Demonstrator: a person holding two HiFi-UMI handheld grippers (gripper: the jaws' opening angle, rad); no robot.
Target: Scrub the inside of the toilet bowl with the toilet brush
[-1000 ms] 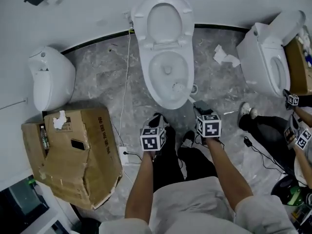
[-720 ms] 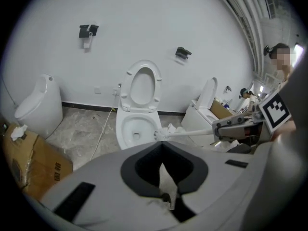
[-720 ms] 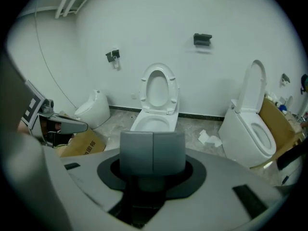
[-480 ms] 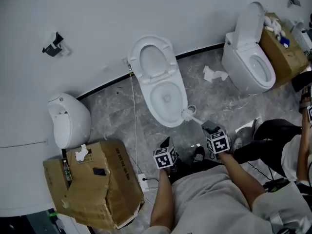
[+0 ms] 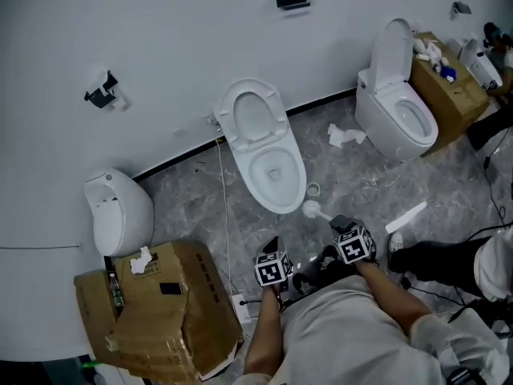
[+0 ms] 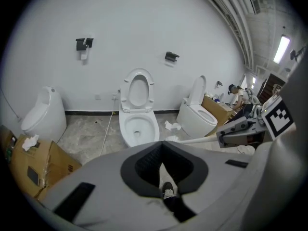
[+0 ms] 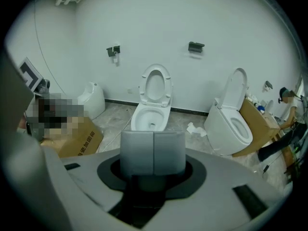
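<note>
The white toilet (image 5: 268,157) stands against the wall with its seat up; it also shows straight ahead in the left gripper view (image 6: 138,124) and the right gripper view (image 7: 153,110). The toilet brush's white head (image 5: 311,208) hangs over the floor just in front of the bowl. Its handle (image 6: 192,140) runs back into my right gripper (image 5: 340,225), which is shut on it. In the right gripper view its pads (image 7: 137,152) hide the brush. My left gripper (image 5: 271,253) is held beside it with nothing in it; its jaws do not show clearly.
A second toilet (image 5: 399,115) stands at the right next to a cardboard box (image 5: 449,83) of bottles. A urinal (image 5: 120,211) and a torn cardboard box (image 5: 160,315) are at the left. A cable (image 5: 227,231), crumpled paper (image 5: 345,135) and a small round holder (image 5: 313,189) lie on the floor. Another person's leg (image 5: 445,259) is at the right.
The brush head has come out of the bowl and now hangs in front of it. Both grippers have risen and drawn back from the toilet, which looks smaller and farther off.
</note>
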